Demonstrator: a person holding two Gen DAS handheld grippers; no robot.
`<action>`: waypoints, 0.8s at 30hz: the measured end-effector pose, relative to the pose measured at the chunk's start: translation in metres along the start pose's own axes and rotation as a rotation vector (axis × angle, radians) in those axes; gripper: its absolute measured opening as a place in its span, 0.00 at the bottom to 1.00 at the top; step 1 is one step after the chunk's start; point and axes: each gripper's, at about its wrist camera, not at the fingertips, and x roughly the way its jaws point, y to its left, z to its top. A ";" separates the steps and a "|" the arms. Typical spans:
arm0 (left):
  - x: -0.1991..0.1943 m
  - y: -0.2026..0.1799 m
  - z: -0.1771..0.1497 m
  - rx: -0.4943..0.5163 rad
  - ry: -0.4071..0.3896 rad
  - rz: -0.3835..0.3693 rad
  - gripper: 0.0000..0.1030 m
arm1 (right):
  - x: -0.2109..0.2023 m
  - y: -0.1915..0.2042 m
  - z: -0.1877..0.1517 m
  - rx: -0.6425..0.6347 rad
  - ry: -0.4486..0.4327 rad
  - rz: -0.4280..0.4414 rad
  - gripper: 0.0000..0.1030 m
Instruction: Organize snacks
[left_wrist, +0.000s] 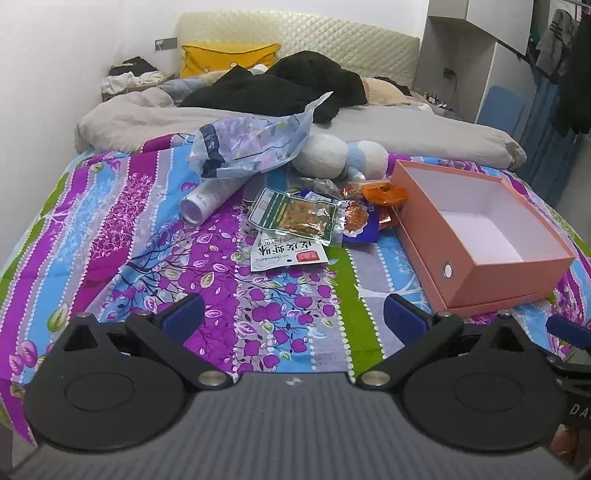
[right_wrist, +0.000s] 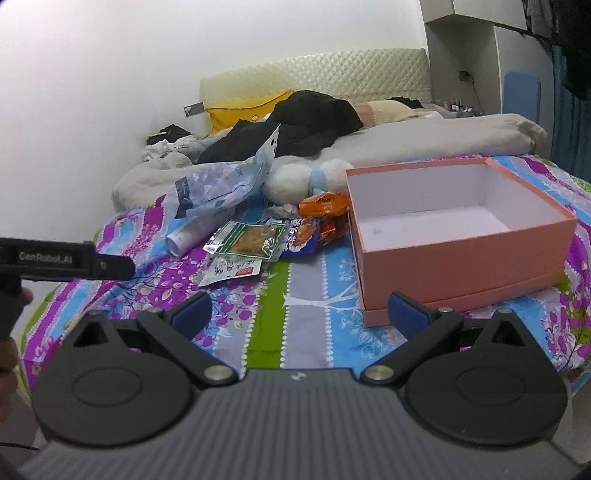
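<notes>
Several snack packets lie in a pile on the patterned quilt: a green packet (left_wrist: 295, 214) (right_wrist: 251, 240), a white packet (left_wrist: 286, 253) (right_wrist: 231, 269) under it, an orange packet (left_wrist: 384, 192) (right_wrist: 323, 203) and a blue-and-red packet (left_wrist: 360, 223) (right_wrist: 301, 236). An open, empty pink box (left_wrist: 480, 258) (right_wrist: 461, 254) stands to their right. My left gripper (left_wrist: 293, 317) is open and empty, hovering over the quilt in front of the pile. My right gripper (right_wrist: 299, 314) is open and empty, in front of the box's near left corner.
A crumpled blue plastic bag (left_wrist: 251, 142), a white tube (left_wrist: 210, 199) and a white-and-blue plush toy (left_wrist: 340, 155) lie behind the pile. Grey duvet (left_wrist: 406, 136), black clothes and pillows fill the far bed. The left gripper's body (right_wrist: 66, 260) shows at the right view's left edge.
</notes>
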 end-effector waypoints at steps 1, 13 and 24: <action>0.003 0.000 0.001 -0.006 0.003 0.001 1.00 | 0.002 -0.001 0.000 0.007 0.001 0.004 1.00; 0.042 0.027 0.013 -0.042 0.011 0.020 1.00 | 0.034 0.013 -0.006 0.032 0.033 0.091 0.95; 0.092 0.057 0.020 -0.088 0.026 0.023 1.00 | 0.086 0.038 -0.006 -0.046 0.055 0.124 0.83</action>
